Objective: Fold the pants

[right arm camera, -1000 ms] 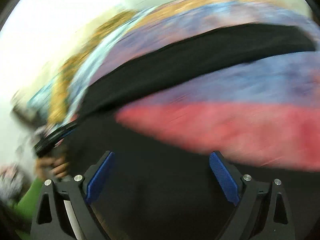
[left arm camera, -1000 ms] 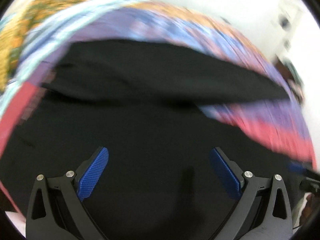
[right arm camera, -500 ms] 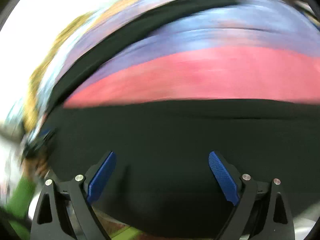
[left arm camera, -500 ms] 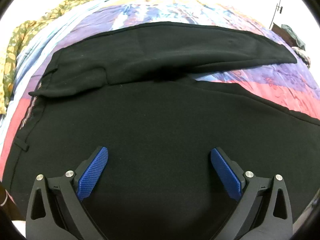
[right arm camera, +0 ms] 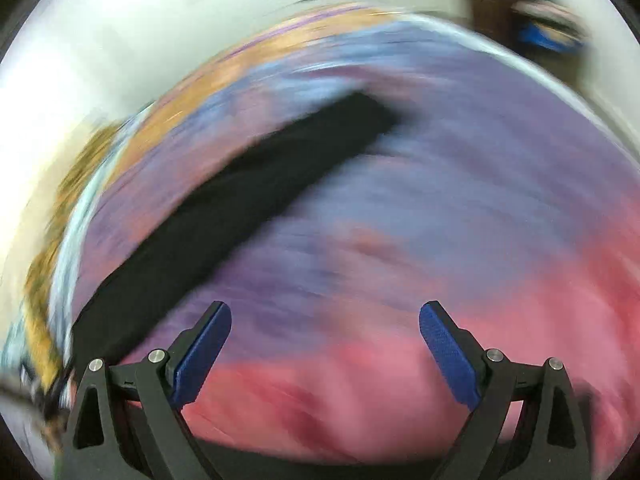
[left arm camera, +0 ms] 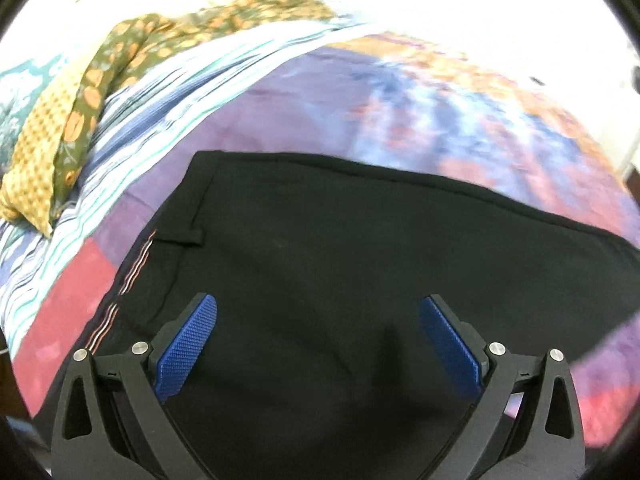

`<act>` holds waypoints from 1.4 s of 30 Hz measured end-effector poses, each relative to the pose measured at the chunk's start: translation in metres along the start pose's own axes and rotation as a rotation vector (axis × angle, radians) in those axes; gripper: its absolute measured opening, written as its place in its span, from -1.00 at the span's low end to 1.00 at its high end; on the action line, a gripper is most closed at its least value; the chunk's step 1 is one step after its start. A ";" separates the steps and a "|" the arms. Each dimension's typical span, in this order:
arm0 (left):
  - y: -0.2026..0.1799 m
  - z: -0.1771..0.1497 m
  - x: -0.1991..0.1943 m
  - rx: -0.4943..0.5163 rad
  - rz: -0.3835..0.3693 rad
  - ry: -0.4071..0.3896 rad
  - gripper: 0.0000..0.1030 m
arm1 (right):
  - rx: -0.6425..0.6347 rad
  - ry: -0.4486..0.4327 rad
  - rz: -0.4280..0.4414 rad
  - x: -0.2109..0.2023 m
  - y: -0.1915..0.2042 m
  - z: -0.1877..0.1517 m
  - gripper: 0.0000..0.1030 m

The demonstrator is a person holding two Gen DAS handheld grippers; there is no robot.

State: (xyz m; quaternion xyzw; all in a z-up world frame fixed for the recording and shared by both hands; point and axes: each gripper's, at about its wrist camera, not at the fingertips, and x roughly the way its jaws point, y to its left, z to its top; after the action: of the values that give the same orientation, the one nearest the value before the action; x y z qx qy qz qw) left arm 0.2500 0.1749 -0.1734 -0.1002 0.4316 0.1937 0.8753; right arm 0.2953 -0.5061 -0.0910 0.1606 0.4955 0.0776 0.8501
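- Since half a second ago, when two separate legs showed under my left claw (left arm camera: 318, 344), only one flat black layer of pants (left arm camera: 360, 264) lies there, so I judge the legs are now stacked.
- Both claws gape wide, holding nothing.
- The waistband sits left of my left claw on the bed (left arm camera: 304, 92).
- My right claw (right arm camera: 325, 350) hangs over bare bedspread; the pants (right arm camera: 240, 208) stretch away to its upper left, blurred.

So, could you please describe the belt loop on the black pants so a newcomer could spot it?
Start at the purple-and-pink patterned bedspread, where the black pants lie. Near their left waistband edge, a short black belt loop lies crosswise, beside thin orange-striped trim.
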 end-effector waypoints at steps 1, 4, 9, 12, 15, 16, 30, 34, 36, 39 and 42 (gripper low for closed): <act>0.002 -0.005 0.015 0.007 0.025 0.019 0.98 | -0.052 0.013 0.036 0.021 0.025 0.008 0.84; 0.010 -0.026 0.036 0.006 0.009 0.008 0.99 | -0.210 0.075 0.142 0.090 0.100 0.020 0.84; 0.012 -0.032 0.031 -0.003 -0.004 -0.021 0.99 | -0.397 0.229 0.131 0.163 0.129 0.022 0.84; 0.010 -0.029 0.036 0.002 0.004 -0.031 0.99 | -0.423 0.161 0.014 0.149 0.070 0.042 0.83; 0.010 -0.029 0.037 0.001 0.006 -0.038 0.99 | -0.288 0.080 -0.203 0.126 -0.036 0.081 0.83; 0.009 -0.028 0.039 0.002 0.007 -0.040 0.99 | -0.217 0.067 -0.265 0.115 -0.066 0.091 0.83; 0.007 -0.028 0.042 0.016 0.021 -0.045 0.99 | 0.069 0.043 -0.215 0.082 -0.165 0.141 0.62; 0.006 -0.028 0.044 0.021 0.030 -0.047 0.99 | 0.031 0.023 -0.206 0.072 -0.164 0.134 -0.47; 0.007 -0.028 0.044 0.021 0.030 -0.049 0.99 | 0.013 -0.003 -0.196 0.056 -0.159 0.129 -0.88; 0.007 -0.028 0.045 0.021 0.031 -0.051 0.99 | -0.110 -0.050 -0.188 0.021 -0.131 0.113 -0.89; 0.007 -0.028 0.045 0.024 0.034 -0.048 0.99 | -0.201 -0.098 -0.154 -0.031 -0.101 0.070 -0.89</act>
State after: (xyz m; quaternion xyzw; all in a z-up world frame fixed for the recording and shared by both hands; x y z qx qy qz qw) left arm 0.2523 0.1827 -0.2260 -0.0777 0.4143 0.2059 0.8831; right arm 0.3377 -0.6229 -0.0691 0.0396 0.4539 0.0533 0.8886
